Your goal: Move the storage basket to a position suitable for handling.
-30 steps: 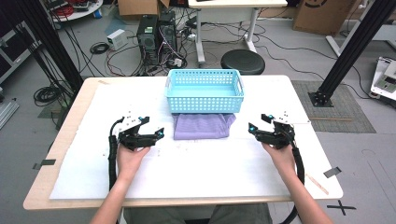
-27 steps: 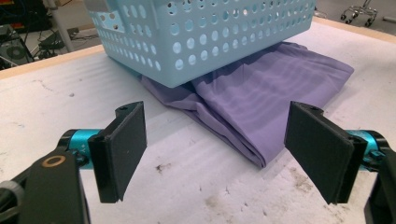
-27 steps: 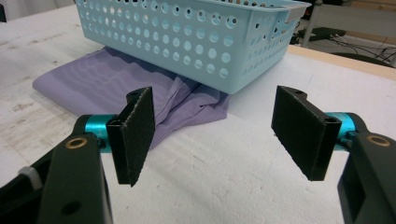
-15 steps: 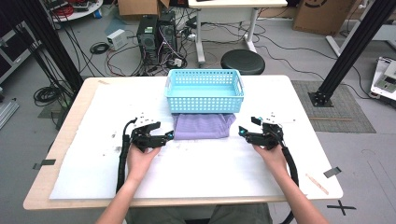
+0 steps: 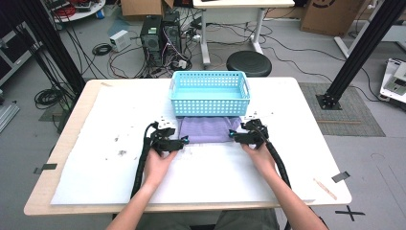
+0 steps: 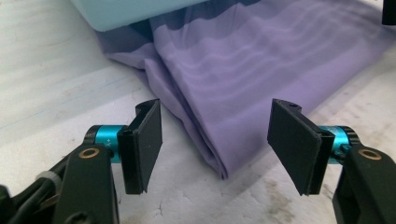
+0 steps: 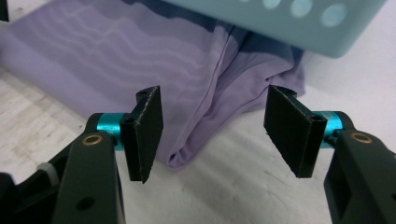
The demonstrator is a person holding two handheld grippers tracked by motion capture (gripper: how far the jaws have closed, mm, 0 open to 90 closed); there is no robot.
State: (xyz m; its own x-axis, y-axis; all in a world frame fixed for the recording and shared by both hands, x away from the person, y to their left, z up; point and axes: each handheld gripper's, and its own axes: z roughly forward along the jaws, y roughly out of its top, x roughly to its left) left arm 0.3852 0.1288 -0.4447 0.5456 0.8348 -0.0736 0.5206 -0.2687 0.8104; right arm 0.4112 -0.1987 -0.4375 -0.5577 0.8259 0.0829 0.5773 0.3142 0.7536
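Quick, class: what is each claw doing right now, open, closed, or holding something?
Left claw: open, jaws just closing, astride the purple cloth's near corner, not gripping it.
Right claw: open, jaws just closing, astride the cloth's other corner, not gripping.

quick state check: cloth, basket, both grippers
cloth: folded, flat on the table, far edge at the basket's foot
basket: upright, looks empty
left gripper: at the cloth's near left corner, jaws apart and just been closing, corner between them, not pinched
right gripper: at the near right corner, jaws apart and just been closing, corner between them, not pinched
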